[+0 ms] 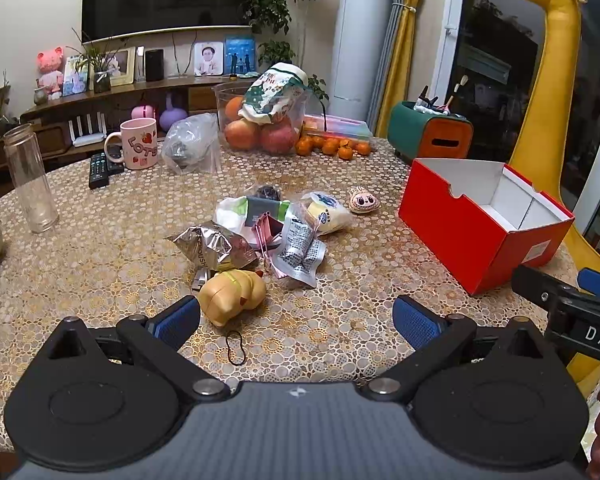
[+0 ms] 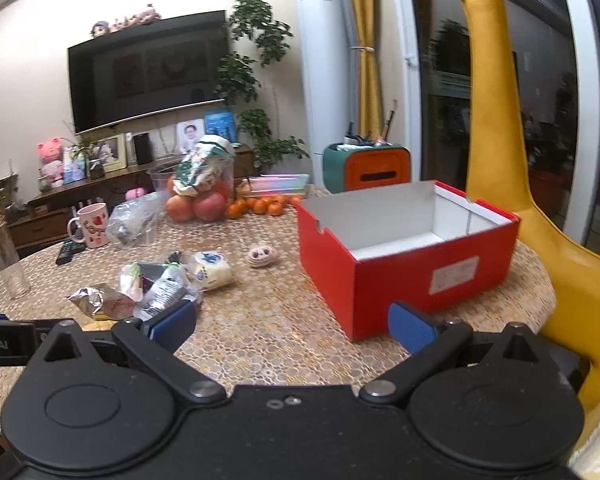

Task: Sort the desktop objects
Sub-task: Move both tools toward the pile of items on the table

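Both grippers hover over the cluttered tabletop, jaws spread wide and holding nothing.

The left gripper faces the yellow toy and a pile of packets just beyond; the right gripper faces the open red box, which stands apart from the pile.

- A heap of crumpled packets lies mid-tabletop: silver foil, white wrappers, a printed sachet.
- A tan toy figure lies on its side just before the heap, a black hair band nearby.
- An open red box, white inside, stands empty to the right.
- A small painted face charm lies between heap and box.
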`<state>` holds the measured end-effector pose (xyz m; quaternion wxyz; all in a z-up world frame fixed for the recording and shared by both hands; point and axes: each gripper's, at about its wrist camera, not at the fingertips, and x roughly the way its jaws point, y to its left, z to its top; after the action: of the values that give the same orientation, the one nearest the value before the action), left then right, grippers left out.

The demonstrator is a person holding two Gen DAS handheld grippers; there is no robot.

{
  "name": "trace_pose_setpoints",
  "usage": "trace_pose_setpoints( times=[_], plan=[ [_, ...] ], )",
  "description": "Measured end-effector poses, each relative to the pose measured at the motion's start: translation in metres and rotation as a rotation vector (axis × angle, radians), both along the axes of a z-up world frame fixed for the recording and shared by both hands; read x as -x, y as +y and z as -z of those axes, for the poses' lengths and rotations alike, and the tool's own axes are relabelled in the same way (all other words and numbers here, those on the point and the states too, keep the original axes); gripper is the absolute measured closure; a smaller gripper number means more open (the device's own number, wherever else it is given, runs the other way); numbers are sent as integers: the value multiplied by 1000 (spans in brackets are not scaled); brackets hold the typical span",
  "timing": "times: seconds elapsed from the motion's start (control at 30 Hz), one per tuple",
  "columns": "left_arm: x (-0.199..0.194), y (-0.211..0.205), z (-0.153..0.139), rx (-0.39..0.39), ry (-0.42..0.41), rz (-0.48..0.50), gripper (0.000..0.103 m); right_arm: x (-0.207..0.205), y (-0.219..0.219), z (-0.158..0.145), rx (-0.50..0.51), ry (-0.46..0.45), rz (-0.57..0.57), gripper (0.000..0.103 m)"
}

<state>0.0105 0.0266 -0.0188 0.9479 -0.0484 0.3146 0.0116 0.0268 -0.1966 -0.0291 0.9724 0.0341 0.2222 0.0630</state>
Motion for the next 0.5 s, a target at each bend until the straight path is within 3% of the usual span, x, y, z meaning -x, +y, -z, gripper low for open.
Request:
trace_pose_setpoints(
  times=[0.5],
  plan=[
    [-30,21,24,6,26,15,0,-47,35,6,50,4,-199,1]
  ],
)
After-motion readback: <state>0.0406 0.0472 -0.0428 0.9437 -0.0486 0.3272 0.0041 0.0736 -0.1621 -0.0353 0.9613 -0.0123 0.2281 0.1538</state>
